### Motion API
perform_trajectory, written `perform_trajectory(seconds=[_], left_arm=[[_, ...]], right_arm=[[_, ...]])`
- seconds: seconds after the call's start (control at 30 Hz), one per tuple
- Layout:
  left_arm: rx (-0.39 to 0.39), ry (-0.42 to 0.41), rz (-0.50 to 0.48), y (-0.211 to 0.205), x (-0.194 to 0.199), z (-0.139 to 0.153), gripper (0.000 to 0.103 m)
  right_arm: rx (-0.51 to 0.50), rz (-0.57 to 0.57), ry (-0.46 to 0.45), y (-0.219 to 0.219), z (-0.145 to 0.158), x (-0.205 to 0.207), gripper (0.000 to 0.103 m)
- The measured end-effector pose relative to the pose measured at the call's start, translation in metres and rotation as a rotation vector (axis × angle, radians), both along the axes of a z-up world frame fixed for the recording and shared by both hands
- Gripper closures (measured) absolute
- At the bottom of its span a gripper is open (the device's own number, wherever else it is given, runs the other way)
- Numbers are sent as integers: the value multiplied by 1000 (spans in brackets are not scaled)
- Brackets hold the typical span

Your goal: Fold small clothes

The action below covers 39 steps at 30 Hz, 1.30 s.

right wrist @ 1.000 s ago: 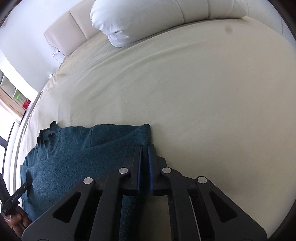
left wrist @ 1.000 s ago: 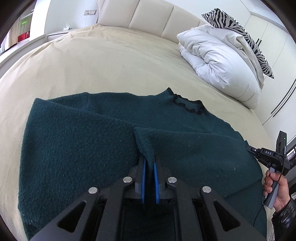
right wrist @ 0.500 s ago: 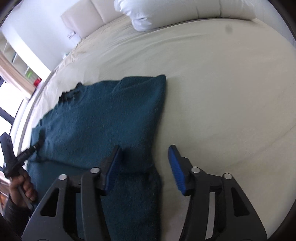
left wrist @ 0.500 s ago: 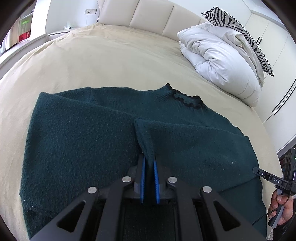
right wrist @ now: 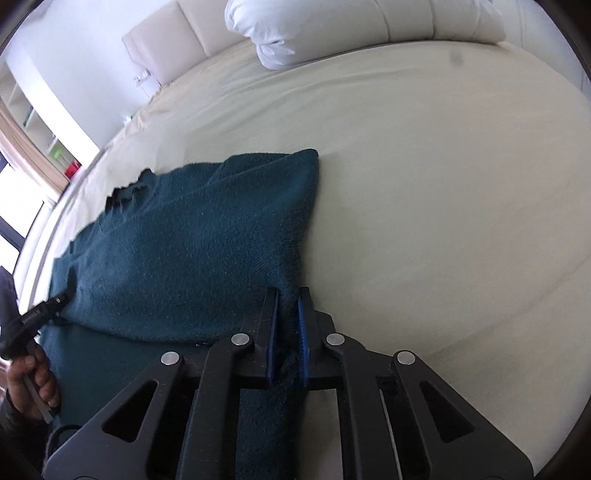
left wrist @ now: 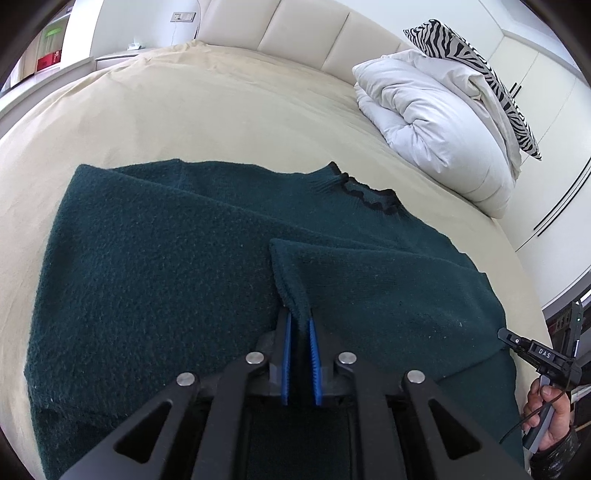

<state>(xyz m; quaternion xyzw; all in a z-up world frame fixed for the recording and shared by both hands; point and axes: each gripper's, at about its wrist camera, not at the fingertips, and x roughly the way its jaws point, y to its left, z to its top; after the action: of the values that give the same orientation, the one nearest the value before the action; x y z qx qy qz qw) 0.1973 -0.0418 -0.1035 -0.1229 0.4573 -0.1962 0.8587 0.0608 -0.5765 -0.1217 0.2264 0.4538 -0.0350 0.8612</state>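
Both grippers angle steeply down at our dark green sweater (left wrist: 177,280), which lies partly folded on the bed (left wrist: 229,110). Our left gripper (left wrist: 300,325) clamps a folded cuff edge at mid-sweater. Our right gripper (right wrist: 287,295) has just been closing and now pinches the sweater's right edge. Each hand (left wrist: 550,413) grips its handle upright.

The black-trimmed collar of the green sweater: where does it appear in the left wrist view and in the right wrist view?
Left wrist view: the collar lies right of centre on the sweater's far edge, near the white duvet.
Right wrist view: the collar sits at the left, on the sweater's far-left edge.
Shared landmark: the white duvet, at the top of the right wrist view.
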Motion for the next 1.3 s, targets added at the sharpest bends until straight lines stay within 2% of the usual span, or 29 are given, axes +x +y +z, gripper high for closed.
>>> perform_trajectory(seconds=[0.03, 0.07, 0.13, 0.17, 0.23, 0.3, 0.33, 0.37, 0.4, 0.47, 0.53, 0.67, 0.73, 0.83, 1.07, 1.2, 1.3], left_arm=[[-11, 4, 8, 4, -1, 2, 88], [-14, 3, 26, 8, -3, 5, 83], [-11, -14, 59, 15, -9, 11, 71], [-1, -23, 68, 17, -11, 14, 65], [30, -27, 78, 21, -13, 17, 65], [41, -19, 93, 29, -17, 20, 65], [46, -22, 106, 35, -21, 22, 65], [58, -28, 116, 42, -26, 25, 65], [72, -32, 126, 50, -33, 28, 65], [81, -48, 140, 74, -51, 36, 64], [99, -55, 163, 100, -72, 43, 56], [60, -39, 172, 149, -121, 53, 48], [58, -20, 162, 162, -147, 53, 48], [6, 33, 139, 175, -182, 44, 48], [-41, 155, 82, 168, -245, 11, 48], [-60, 171, 64, 174, -264, 13, 51], [-59, 206, 38, 177, -273, 12, 58]], right_arm=[[21, -9, -8, -3, 1, -1, 90], [17, -23, -9, -3, 5, -4, 82], [-42, -71, -2, -1, 17, -11, 74], [-75, -91, -19, 1, 26, -15, 73], [-110, -109, -73, 5, 44, -24, 74], [-121, -92, -120, 16, 55, -28, 66], [-132, -76, -115, 20, 55, -26, 52], [-151, -66, -81, 24, 48, -22, 31], [-161, -57, -31, 26, 36, -16, 25], [-191, -10, 80, 30, 9, -2, 27], [-217, -41, 36, 33, 23, -14, 27], [-127, -97, -118, 31, 68, -57, 25], [-103, -83, -164, 36, 83, -78, 25], [-54, -36, -194, 48, 95, -107, 25], [77, -7, -117, 61, 81, -182, 26], [121, 0, -68, 60, 63, -209, 26], [173, 6, -35, 55, 53, -226, 28]])
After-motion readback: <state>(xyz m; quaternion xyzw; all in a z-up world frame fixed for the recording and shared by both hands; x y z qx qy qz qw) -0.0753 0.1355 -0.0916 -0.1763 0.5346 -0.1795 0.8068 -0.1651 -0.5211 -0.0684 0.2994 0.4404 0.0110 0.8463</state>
